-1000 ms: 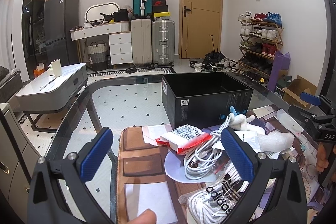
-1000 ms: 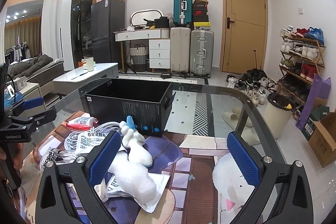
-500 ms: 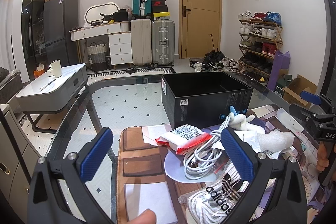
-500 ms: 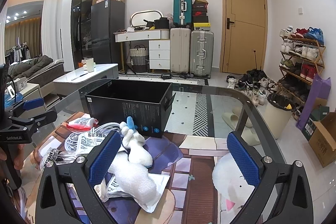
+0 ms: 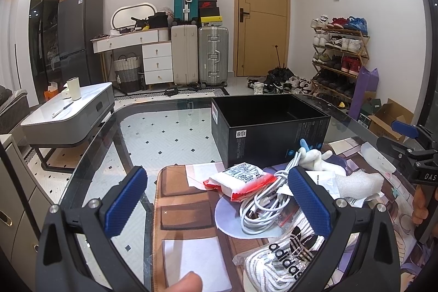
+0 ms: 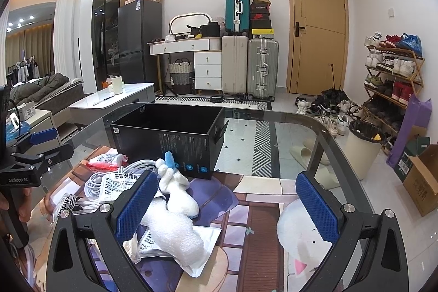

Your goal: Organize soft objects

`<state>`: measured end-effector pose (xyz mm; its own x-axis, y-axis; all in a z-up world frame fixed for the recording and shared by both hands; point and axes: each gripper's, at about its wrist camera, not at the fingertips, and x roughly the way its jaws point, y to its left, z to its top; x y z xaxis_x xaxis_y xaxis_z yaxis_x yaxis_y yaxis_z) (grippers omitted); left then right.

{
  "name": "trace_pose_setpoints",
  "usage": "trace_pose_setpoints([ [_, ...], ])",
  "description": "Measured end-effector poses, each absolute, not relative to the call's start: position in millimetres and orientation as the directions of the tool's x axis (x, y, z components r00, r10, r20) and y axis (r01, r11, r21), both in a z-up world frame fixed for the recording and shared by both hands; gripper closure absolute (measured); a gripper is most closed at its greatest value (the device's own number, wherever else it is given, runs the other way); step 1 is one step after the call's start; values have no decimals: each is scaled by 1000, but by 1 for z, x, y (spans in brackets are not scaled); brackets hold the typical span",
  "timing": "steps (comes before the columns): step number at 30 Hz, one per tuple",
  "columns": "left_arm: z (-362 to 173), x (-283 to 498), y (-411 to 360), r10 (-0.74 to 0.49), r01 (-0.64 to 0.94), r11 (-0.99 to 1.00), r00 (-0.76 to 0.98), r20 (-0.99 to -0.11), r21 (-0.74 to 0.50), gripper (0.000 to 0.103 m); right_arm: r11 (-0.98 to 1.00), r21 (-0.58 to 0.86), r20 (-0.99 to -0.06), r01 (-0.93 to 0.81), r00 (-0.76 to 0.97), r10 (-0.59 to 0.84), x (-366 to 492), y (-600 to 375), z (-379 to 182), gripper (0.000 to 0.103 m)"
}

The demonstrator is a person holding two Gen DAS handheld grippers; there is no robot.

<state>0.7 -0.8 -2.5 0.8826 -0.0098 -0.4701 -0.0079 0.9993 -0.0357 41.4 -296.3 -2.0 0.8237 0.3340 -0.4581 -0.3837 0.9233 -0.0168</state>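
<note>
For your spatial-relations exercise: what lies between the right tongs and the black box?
In the right wrist view, a white plush toy and foam wrap lie between the open right tongs and the black box.

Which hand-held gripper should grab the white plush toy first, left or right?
Probably right. The right hand-held gripper is open with the white plush toy just ahead, by its left finger. The left hand-held gripper faces the cable coil.

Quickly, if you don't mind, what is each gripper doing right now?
Left gripper: open, holding nothing, above the coiled white cable.
Right gripper: open, holding nothing, beside the white foam wrap.
</note>
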Motion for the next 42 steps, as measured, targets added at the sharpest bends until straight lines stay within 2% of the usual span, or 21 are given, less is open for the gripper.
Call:
trace_pose_setpoints([
  [42, -3, 2, -2, -11, -1, 1000, 881, -474, -24, 0, 923, -13, -454, -384, 825, 337, 42, -297, 1, 0],
])
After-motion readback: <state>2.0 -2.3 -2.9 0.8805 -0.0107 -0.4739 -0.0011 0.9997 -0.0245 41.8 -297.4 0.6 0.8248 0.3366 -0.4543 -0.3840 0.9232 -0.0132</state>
